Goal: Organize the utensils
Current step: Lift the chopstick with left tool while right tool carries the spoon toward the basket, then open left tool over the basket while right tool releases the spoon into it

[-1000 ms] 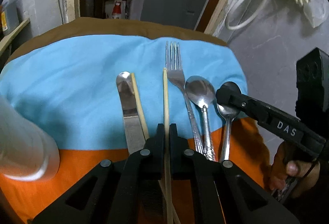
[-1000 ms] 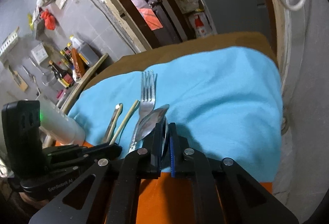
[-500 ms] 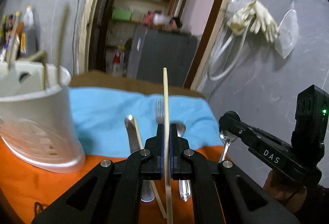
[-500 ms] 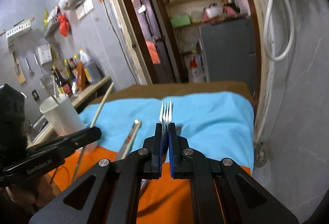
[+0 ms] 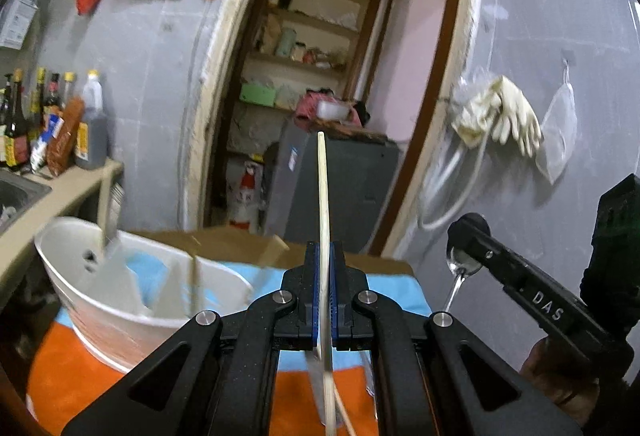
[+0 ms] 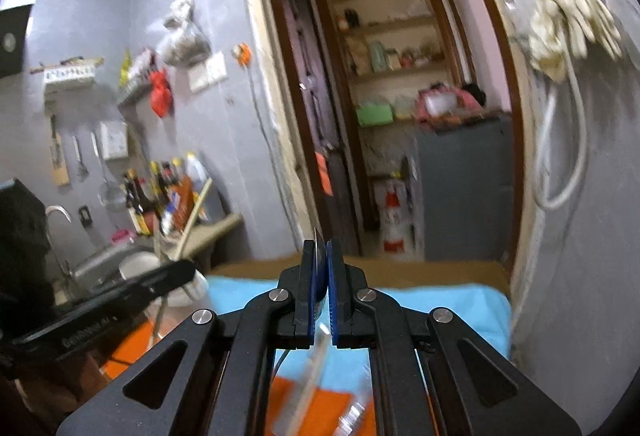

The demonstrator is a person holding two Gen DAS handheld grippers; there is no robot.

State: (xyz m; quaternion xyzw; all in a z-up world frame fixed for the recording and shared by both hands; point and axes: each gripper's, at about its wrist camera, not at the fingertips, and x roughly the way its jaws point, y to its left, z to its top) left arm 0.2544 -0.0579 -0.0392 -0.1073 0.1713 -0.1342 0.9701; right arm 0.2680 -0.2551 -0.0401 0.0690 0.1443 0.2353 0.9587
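Observation:
My left gripper (image 5: pixel 324 248) is shut on a pale wooden chopstick (image 5: pixel 322 195) that points up and away, lifted above the cloth. A white utensil holder (image 5: pixel 120 300), blurred, stands below and left of it with sticks inside. My right gripper (image 6: pixel 320 248) is shut on a small metal spoon (image 6: pixel 317 238), gripped edge-on at the bowl. In the left wrist view the right gripper (image 5: pixel 466 230) hangs at the right, with the spoon (image 5: pixel 459 266) dangling handle-down. In the right wrist view the left gripper (image 6: pixel 176 272) shows at the left with its chopstick (image 6: pixel 196 211).
A blue and orange cloth (image 5: pixel 400 288) covers the table, with blurred utensils lying on it. Bottles (image 5: pixel 60 127) and a sink (image 5: pixel 16 195) line the counter at left. A doorway with a grey cabinet (image 5: pixel 352 187) is ahead; gloves (image 5: pixel 500 115) hang on the right wall.
Both grippers have risen off the cloth and tilted up toward level, carrying the chopstick and the spoon. The white holder has come into view at the left.

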